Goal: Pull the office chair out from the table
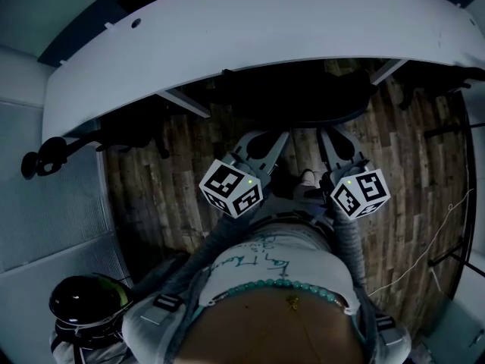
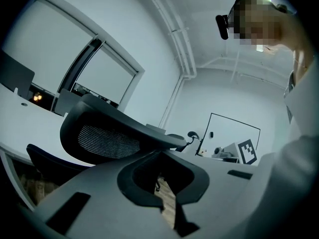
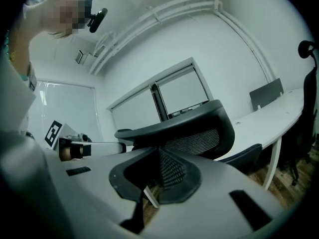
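Black mesh-backed office chair, upright, seat beneath curved white table.

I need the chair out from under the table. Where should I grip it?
Probably the backrest's top rim, from the near side: it faces out from the table, level and thin enough for jaws. The left gripper and right gripper are shut; open them first.

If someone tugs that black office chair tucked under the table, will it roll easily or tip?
The office chair probably glides: the plank floor looks hard and smooth, though its wheels are hidden. The mesh back likely flexes slightly. Pulled from the top rim, it might tilt before rolling.
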Motion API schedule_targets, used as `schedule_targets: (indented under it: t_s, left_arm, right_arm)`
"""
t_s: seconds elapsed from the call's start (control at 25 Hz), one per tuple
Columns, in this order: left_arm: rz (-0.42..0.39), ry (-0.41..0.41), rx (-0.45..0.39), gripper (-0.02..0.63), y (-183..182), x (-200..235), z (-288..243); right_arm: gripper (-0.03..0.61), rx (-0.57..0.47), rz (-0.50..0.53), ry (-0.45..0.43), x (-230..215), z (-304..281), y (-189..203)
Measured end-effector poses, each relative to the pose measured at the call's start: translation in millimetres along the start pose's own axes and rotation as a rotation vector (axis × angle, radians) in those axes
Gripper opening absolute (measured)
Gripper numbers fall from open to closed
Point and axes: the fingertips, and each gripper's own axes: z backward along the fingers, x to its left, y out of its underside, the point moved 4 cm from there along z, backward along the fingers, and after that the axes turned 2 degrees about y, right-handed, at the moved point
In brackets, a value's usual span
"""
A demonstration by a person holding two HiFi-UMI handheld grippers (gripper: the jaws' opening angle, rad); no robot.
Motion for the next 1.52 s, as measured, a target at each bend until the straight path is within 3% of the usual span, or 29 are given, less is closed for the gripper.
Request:
schedule_targets:
  t_s: [0.16,0.48,0.72,0.84,0.92,1.16,1.36,1.52]
  left_arm:
    - [0.001,0.013,0.000,0.011,-1,3,1]
    - [0.079,0.032,-0.020,0.012,0,9,2]
    - [0.166,0.059,-0.066,0.015,0,10,6]
    - [0.217,0.067,-0.093,0.066,0,11,7]
    - [0.245,0.071,-0.109,0.095,0,11,8]
    - [0.311,0.060,-0.162,0.186,-9,13,7]
    - [0.385,0.080,-0.229,0.238,-20,13,3]
    - [0.393,0.084,-0.224,0.250,-24,17,-7]
  right_arm:
    - [0.020,0.001,0.004,0.009,1,1,1]
    - [0.021,-0.030,-0.047,-0.008,-2,8,-3]
    - [0.022,-0.060,-0.151,-0.076,-1,13,-4]
    - [0.032,-0.081,-0.217,-0.118,0,16,-7]
    - [0.121,-0.077,-0.235,-0.140,2,16,-7]
    - [0.216,-0.113,-0.334,-0.168,4,9,-14]
    - [0.257,-0.164,-0.422,-0.176,4,3,-24]
    - [0.262,-0.184,-0.473,-0.163,0,-8,-28]
